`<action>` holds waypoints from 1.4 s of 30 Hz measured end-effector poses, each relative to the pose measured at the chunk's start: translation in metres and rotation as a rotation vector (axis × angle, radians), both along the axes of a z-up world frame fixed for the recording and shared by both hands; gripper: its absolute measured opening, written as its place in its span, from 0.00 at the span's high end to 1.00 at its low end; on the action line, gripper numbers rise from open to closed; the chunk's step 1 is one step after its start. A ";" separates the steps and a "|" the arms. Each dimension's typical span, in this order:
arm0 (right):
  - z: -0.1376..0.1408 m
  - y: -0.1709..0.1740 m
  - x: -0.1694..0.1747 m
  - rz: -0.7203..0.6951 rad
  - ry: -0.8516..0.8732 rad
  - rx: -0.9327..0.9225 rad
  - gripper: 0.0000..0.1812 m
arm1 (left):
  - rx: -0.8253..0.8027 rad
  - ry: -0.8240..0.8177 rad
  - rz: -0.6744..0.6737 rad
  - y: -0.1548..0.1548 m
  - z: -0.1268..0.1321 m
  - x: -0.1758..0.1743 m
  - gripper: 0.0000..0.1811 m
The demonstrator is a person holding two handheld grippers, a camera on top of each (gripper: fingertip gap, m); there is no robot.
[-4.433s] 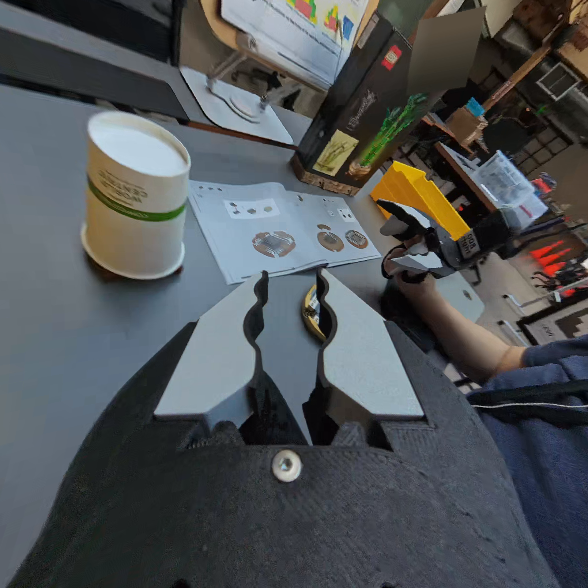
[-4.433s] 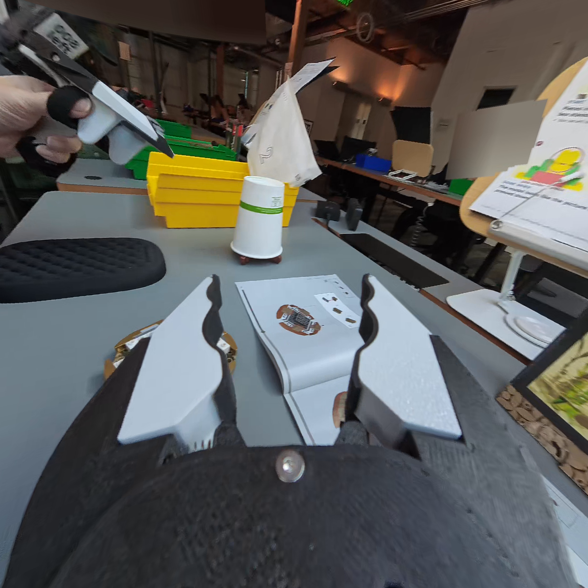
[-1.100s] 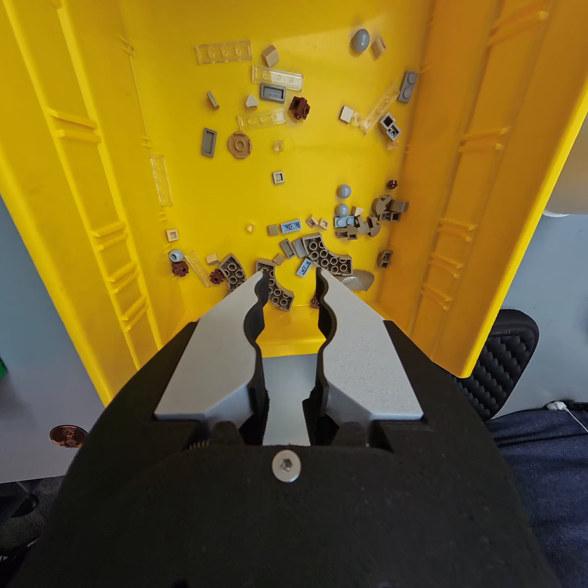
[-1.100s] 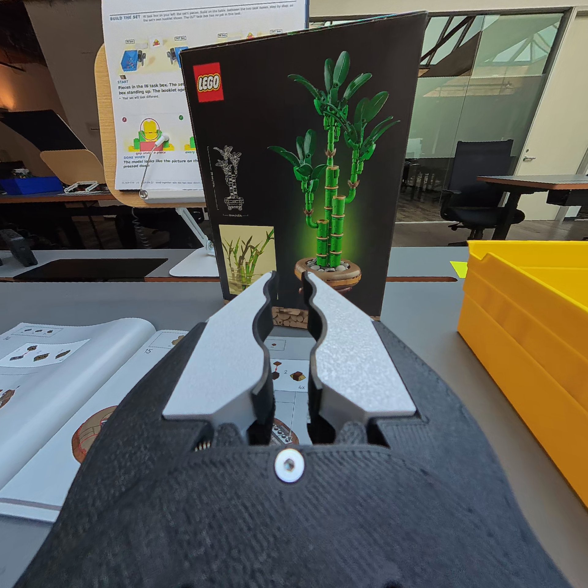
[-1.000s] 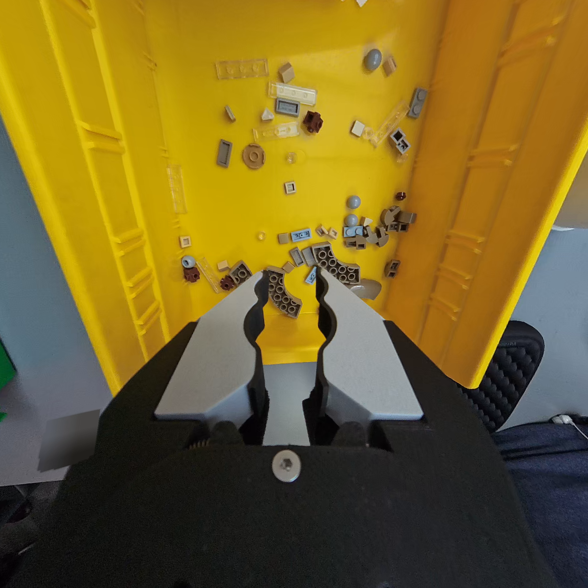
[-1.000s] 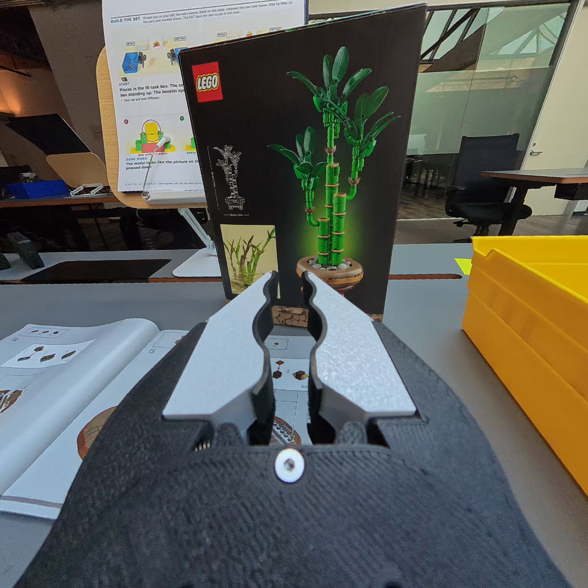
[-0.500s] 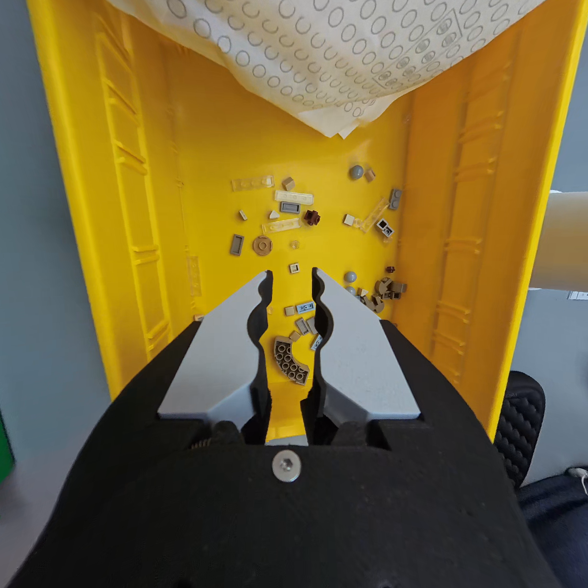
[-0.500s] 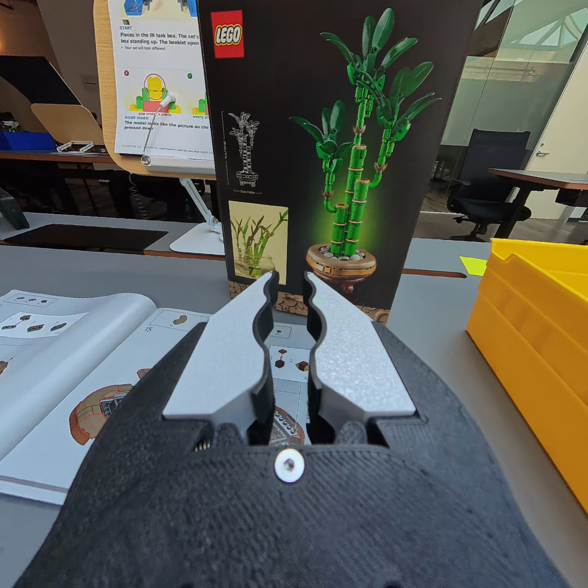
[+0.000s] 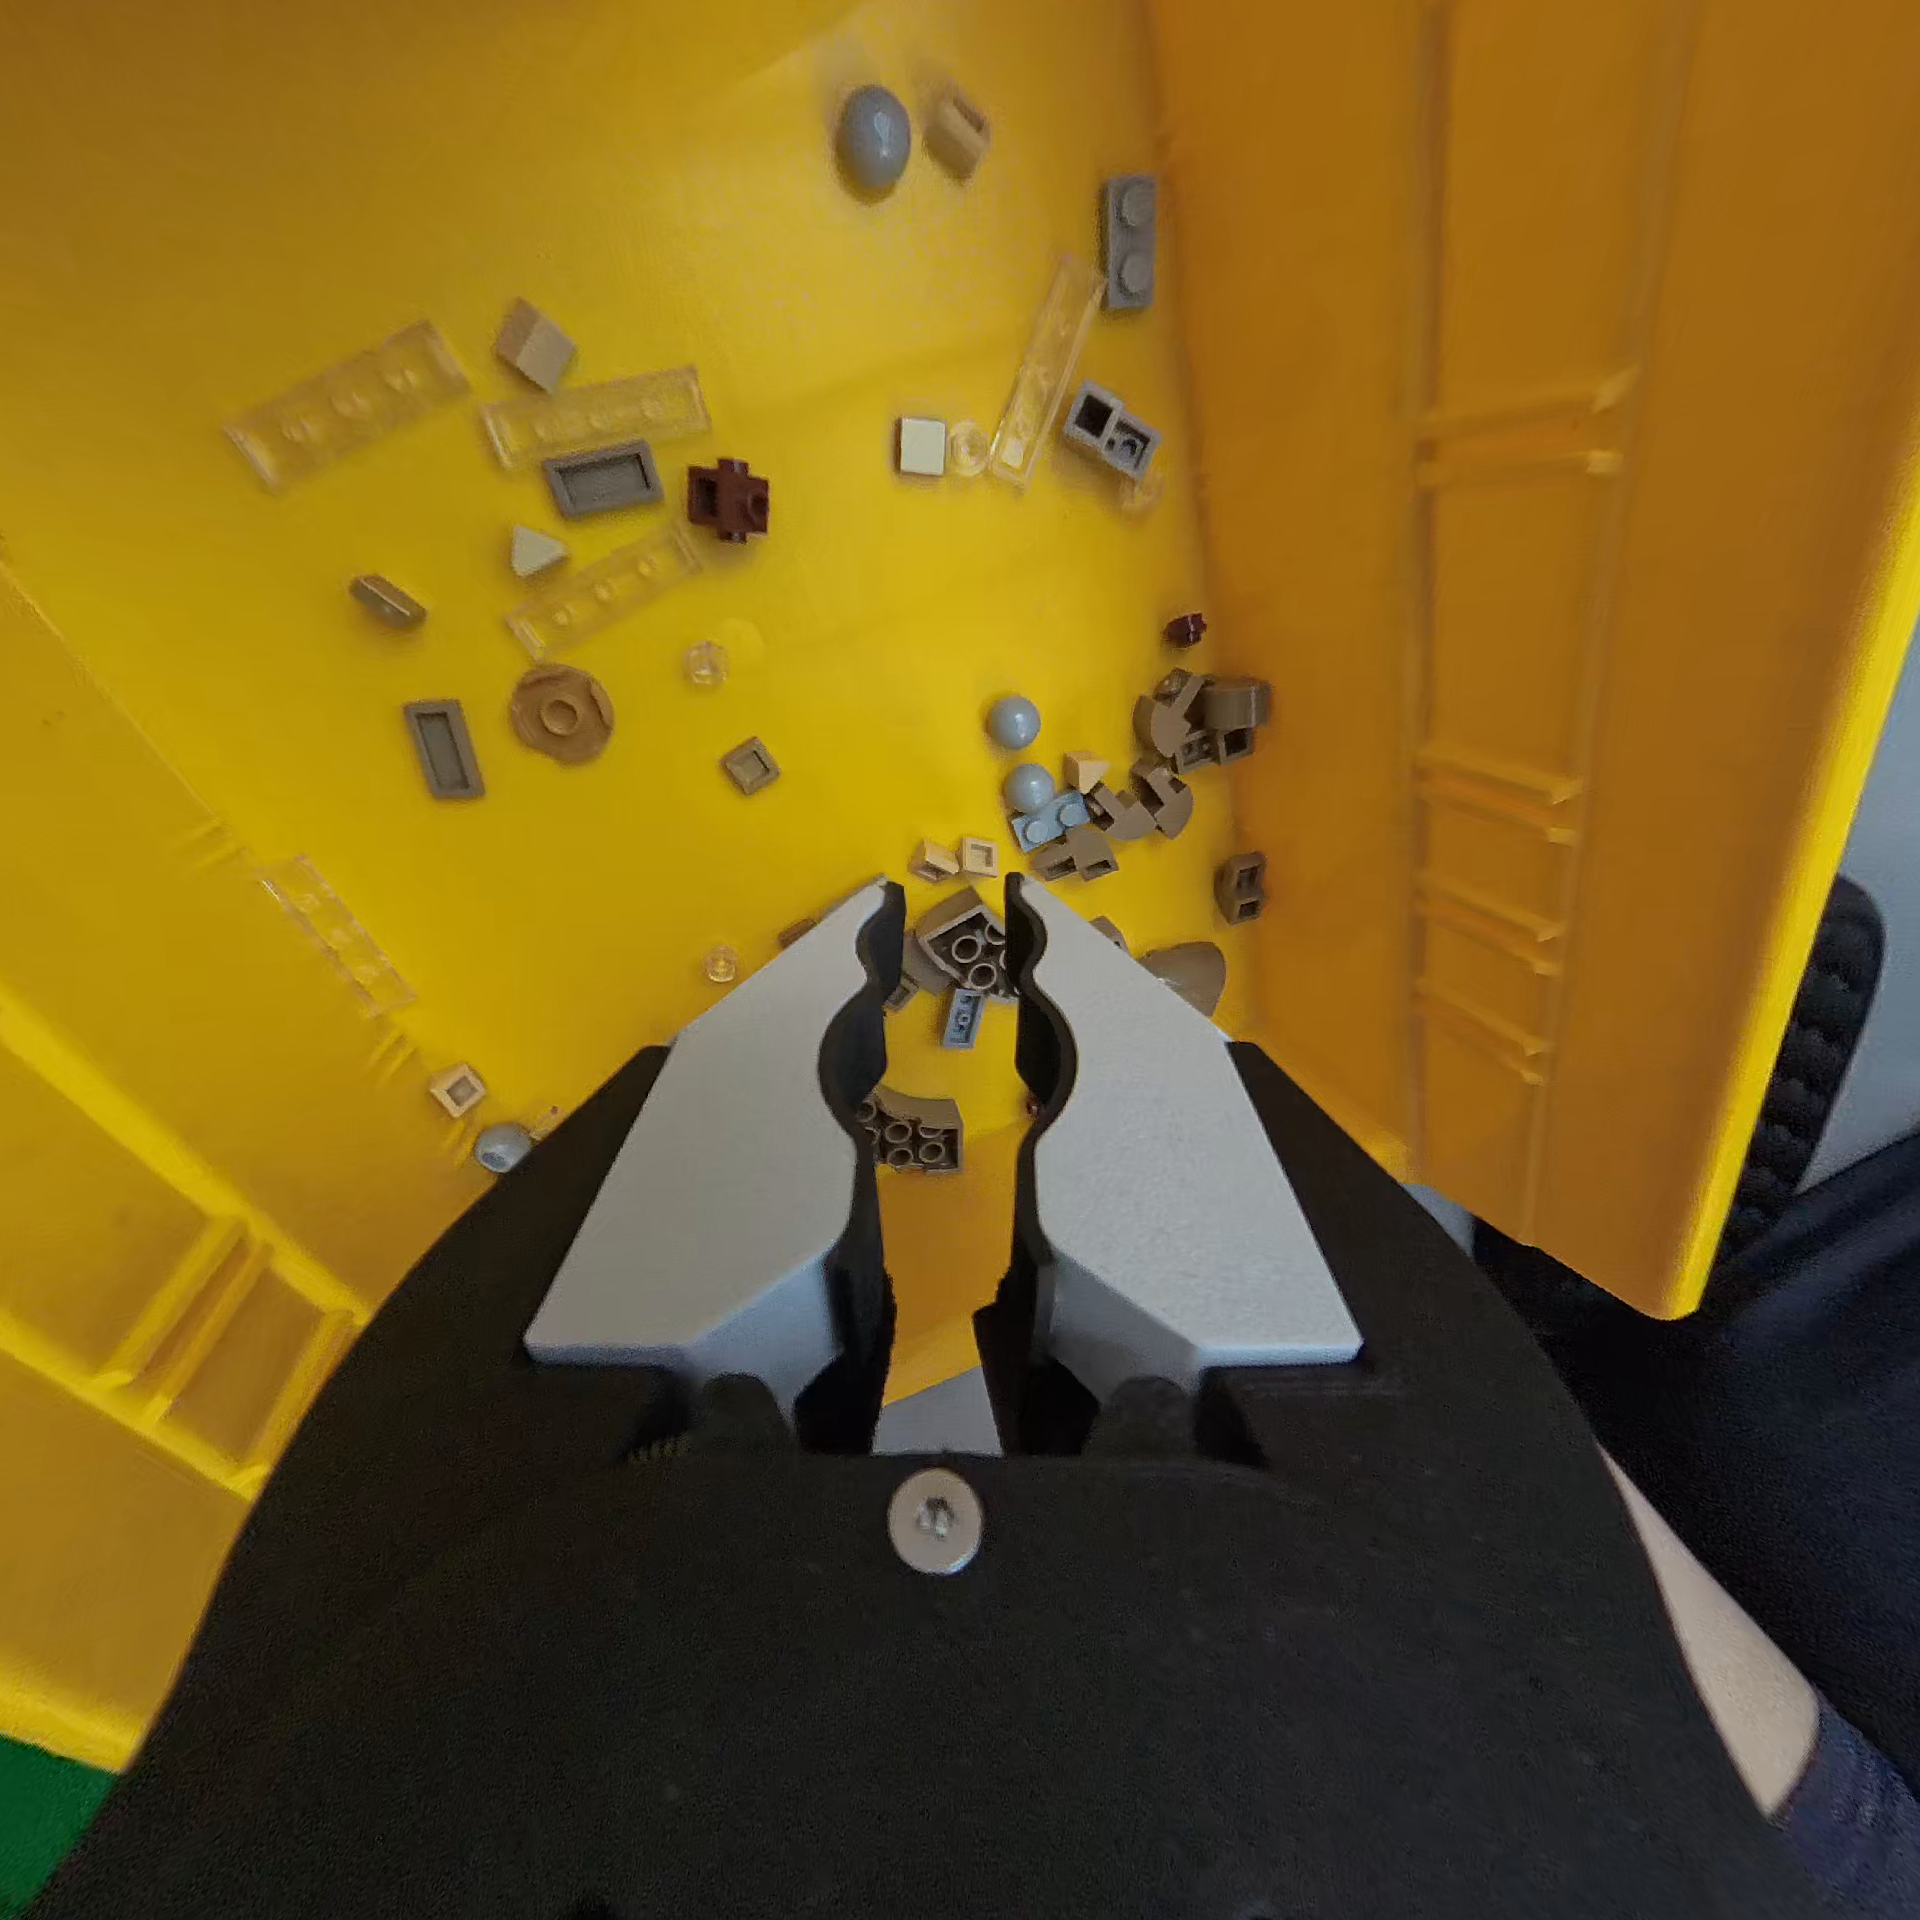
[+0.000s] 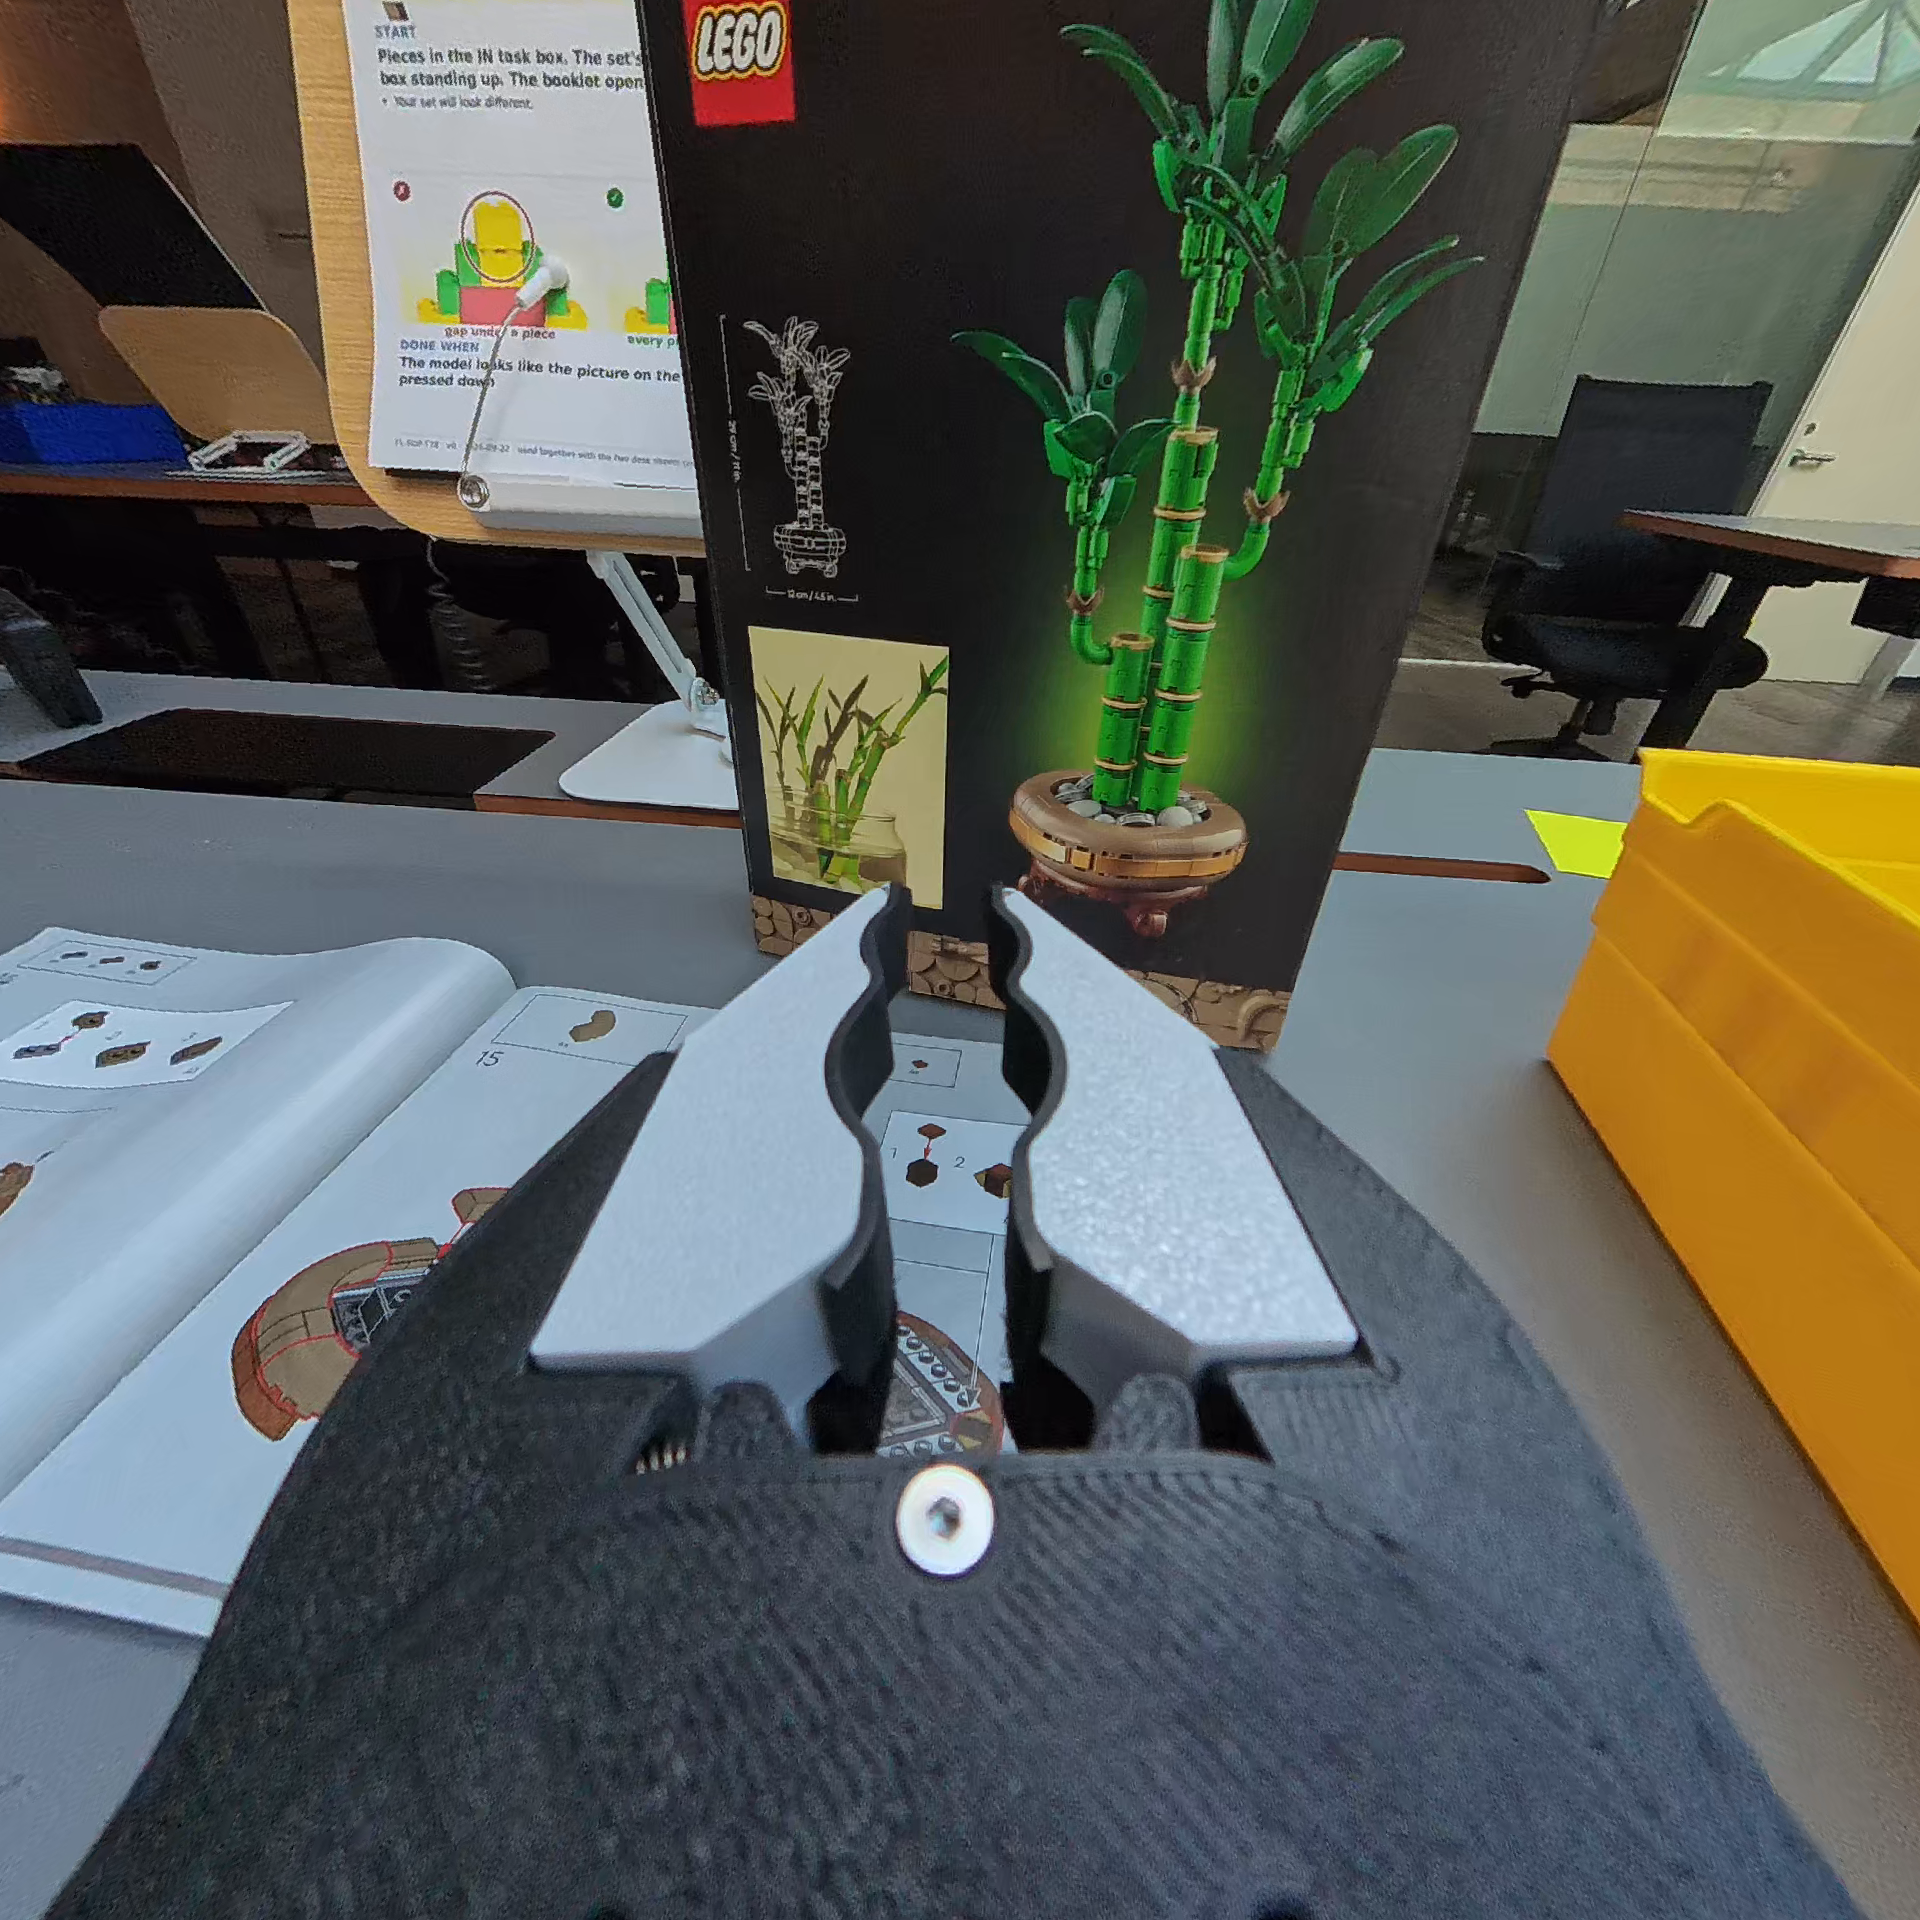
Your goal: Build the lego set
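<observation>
In the left wrist view I look down into a yellow bin (image 9: 1558, 520) with several small loose pieces: clear plates, grey and tan tiles, grey balls, a dark red piece (image 9: 727, 502). My left gripper (image 9: 949, 891) is low inside the bin, narrowly open and empty. A dark tan curved brick (image 9: 964, 951) lies just past its tips, in line with the gap. A second curved brick (image 9: 912, 1132) lies under the gap between the fingers. My right gripper (image 10: 945, 899) hovers over the open instruction booklet (image 10: 312, 1122), narrowly open and empty.
The set's black box (image 10: 1039, 468) stands upright right behind the booklet. A yellow bin (image 10: 1745, 1039) sits to the right of it. A clipboard with a sheet (image 10: 499, 260) stands behind on the left. A black wrist rest (image 9: 1808, 1039) and a person's arm (image 9: 1704, 1621) show beside the bin. The left gripper's tips are roughly 65 centimetres from the right gripper's. The dark red piece (image 9: 727, 502) sits 7 centimetres or so from the ends of my left fingers.
My left gripper has dropped deeper into the bin, so the pieces look larger and the paper bag is out of view. My right gripper has moved closer to the box.
</observation>
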State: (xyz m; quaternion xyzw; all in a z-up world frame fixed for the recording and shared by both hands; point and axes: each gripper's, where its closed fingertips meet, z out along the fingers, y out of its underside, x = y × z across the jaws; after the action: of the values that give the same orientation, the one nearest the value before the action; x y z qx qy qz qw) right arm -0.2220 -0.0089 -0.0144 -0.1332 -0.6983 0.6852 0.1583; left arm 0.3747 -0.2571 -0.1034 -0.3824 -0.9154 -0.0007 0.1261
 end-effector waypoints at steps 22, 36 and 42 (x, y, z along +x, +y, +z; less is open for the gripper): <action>-0.013 -0.008 0.002 0.046 -0.063 0.046 0.93 | -0.098 -0.048 -0.216 0.000 -0.011 0.004 0.88; -0.017 -0.010 0.003 0.060 -0.079 0.062 0.93 | -0.110 0.029 -0.163 -0.001 0.000 0.003 0.87; -0.018 -0.011 0.004 0.066 -0.080 0.066 0.93 | -0.117 0.003 -0.220 -0.001 -0.008 0.003 0.88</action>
State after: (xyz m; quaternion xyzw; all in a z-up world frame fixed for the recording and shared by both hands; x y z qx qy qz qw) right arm -0.2180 -0.0199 -0.0320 -0.1324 -0.7304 0.6606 0.1119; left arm 0.3781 -0.2584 -0.1115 -0.4872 -0.8662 0.0395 0.1041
